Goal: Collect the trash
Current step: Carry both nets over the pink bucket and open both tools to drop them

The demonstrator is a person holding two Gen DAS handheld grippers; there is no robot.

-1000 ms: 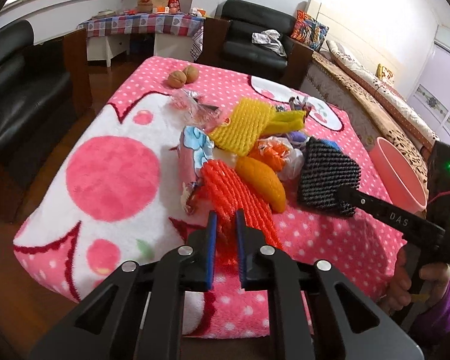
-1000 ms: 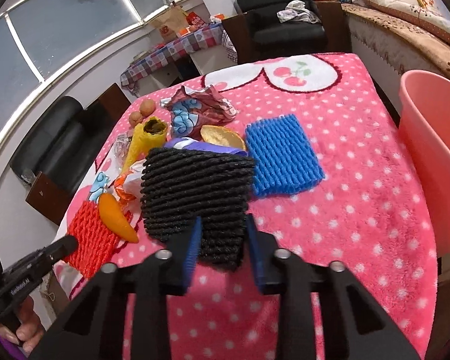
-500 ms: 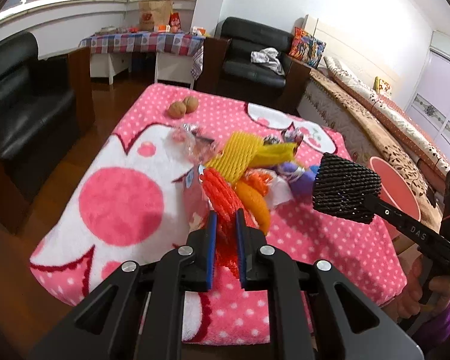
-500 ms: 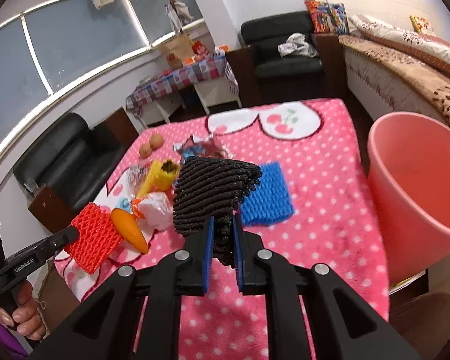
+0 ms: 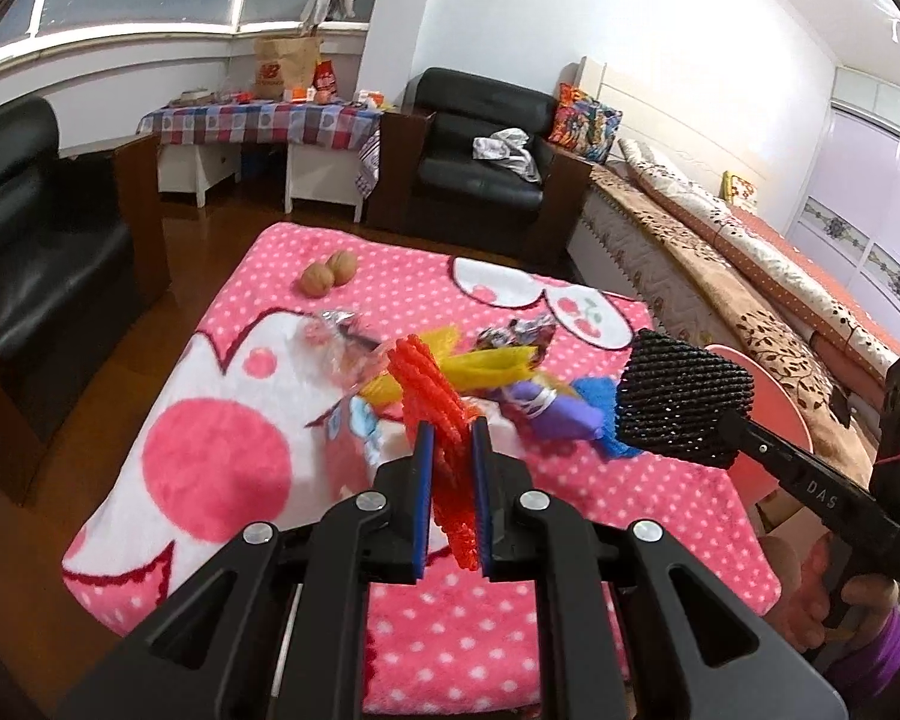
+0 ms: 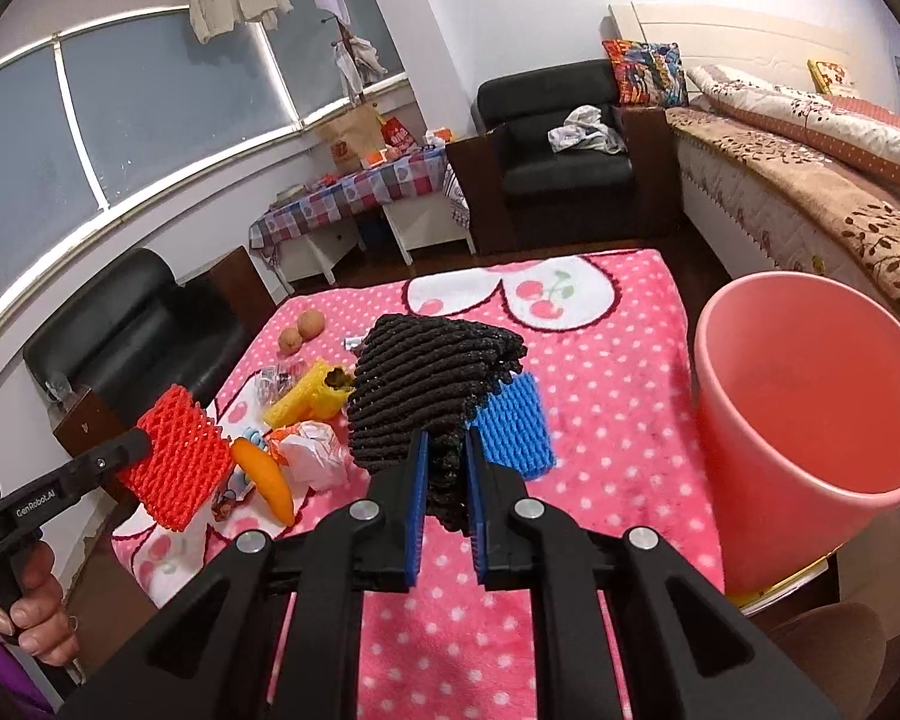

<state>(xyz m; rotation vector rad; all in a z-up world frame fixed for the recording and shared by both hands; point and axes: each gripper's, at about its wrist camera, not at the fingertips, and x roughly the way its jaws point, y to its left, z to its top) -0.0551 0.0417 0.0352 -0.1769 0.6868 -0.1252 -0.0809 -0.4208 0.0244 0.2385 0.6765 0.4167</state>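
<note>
The right gripper (image 6: 444,474) clenches a black foam net (image 6: 429,387) at centre frame, just left of the pink bin (image 6: 810,420); the left gripper (image 5: 450,480) pinches a red foam net (image 5: 429,387) mid-frame. Both look light, soft and springy, best gripped across a folded edge

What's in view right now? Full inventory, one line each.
black foam net: 1, black, held above table
red foam net: 1, red, held above table
blue foam net: 1, blue, on table
yellow foam net: 1, yellow, on table
orange peel: 1, orange, on table
walnuts: 2, brown, far table side
wrappers: several, mixed, mid table
bucket: 1, pink, right of table
blanket: 1, pink dotted, covers table
left hand-held gripper: 1, shut on red foam net
right hand-held gripper: 1, shut on black foam net
</note>
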